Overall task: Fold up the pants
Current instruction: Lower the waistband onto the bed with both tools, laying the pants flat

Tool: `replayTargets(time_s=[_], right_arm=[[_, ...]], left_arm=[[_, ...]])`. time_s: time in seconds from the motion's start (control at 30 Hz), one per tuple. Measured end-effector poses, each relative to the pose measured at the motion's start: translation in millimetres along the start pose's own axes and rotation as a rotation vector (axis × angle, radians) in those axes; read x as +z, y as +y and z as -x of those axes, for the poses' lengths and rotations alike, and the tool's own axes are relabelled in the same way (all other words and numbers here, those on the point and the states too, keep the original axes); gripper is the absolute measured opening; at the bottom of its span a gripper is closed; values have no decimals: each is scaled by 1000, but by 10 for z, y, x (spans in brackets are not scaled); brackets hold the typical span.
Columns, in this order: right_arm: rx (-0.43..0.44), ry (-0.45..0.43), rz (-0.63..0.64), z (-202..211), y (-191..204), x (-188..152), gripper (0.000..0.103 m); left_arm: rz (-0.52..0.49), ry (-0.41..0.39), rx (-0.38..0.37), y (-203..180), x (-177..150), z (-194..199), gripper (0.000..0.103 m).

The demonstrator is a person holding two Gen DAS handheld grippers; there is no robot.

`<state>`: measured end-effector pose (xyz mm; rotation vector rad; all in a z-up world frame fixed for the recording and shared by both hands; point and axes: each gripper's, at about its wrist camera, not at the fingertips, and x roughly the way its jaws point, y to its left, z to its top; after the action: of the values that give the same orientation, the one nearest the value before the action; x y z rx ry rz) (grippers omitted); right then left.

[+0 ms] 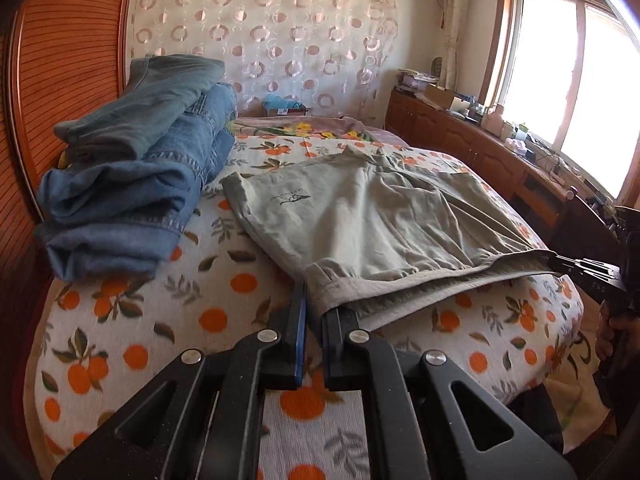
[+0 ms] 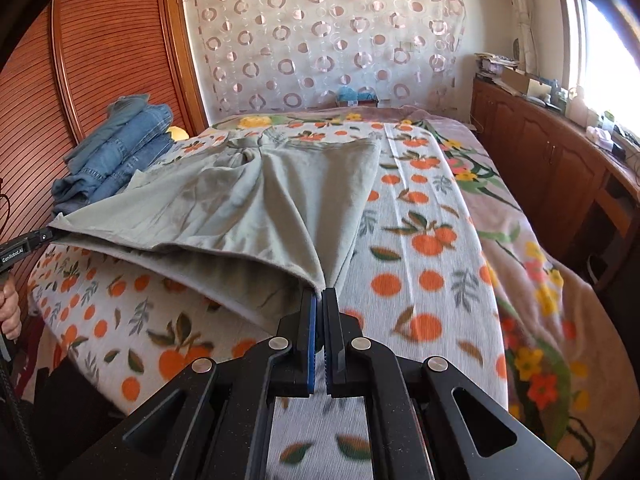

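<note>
Grey-green pants (image 1: 352, 216) lie spread on the bed, with a small dark logo near the far left corner. My left gripper (image 1: 314, 300) is shut on the near left corner of the pants' elastic edge and holds it just above the blanket. My right gripper (image 2: 320, 294) is shut on the other near corner of the pants (image 2: 248, 200). The near edge is stretched and lifted between both grippers. My right gripper shows at the right edge of the left wrist view (image 1: 560, 260); my left gripper shows at the left edge of the right wrist view (image 2: 50, 234).
The bed carries a white blanket with orange fruit print (image 1: 224, 320). A stack of folded blue jeans (image 1: 144, 168) sits at the bed's left by the wooden headboard (image 1: 68, 80). A wooden cabinet with clutter (image 2: 560, 152) runs along the right under the window.
</note>
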<state>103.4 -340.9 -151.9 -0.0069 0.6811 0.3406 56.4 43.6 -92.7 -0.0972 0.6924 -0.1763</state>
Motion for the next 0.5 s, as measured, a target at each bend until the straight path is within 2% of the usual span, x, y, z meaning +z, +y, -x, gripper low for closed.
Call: replayTargets(time_s=[0.17, 0.33, 0.5], right_arm=[[24, 35, -9, 179, -10, -159, 2], [25, 66, -13, 251, -41, -201, 2], [8, 48, 36, 291, 84, -104, 7]], left_arm=[[27, 37, -8, 82, -194, 112, 7], [14, 80, 8, 92, -352, 118, 8], [-4, 82, 1, 80, -359, 138, 18]])
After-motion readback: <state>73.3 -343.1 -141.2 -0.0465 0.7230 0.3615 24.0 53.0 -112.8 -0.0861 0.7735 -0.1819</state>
